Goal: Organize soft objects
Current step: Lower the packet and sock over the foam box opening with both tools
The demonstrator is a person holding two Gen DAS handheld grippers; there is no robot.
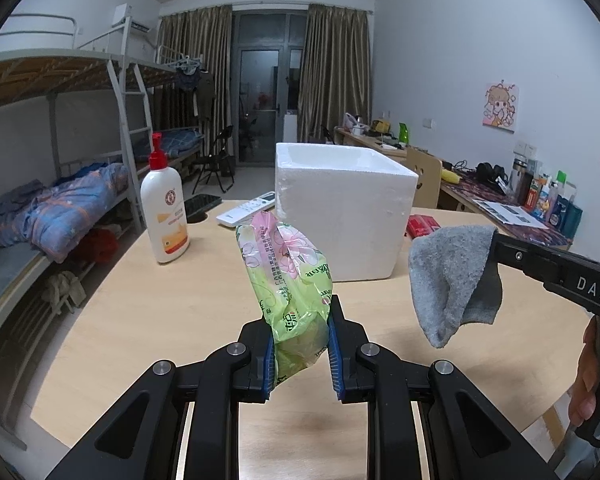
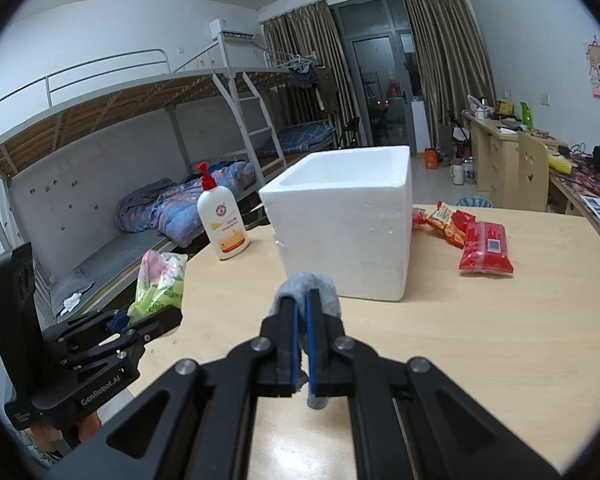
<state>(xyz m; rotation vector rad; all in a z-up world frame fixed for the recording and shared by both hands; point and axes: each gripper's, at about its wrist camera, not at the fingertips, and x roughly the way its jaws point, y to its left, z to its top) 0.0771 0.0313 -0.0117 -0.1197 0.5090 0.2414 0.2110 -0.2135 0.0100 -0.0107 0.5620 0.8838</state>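
My left gripper [image 1: 298, 312] is shut on a green and pink tissue pack [image 1: 286, 276] and holds it upright above the table; the pack also shows in the right wrist view [image 2: 160, 280]. My right gripper [image 2: 301, 300] is shut on a grey sock [image 2: 312, 284], which hangs from its fingers at the right of the left wrist view [image 1: 448, 280]. An open white foam box [image 1: 340, 208] stands on the wooden table [image 1: 172, 312] just beyond both grippers. It also shows in the right wrist view [image 2: 348, 220].
A white lotion bottle with a red pump [image 1: 164, 208] stands left of the box. A remote [image 1: 246, 210] and a dark phone [image 1: 200, 204] lie behind it. Red snack packs [image 2: 484, 246] lie right of the box. Bunk beds stand left, desks right.
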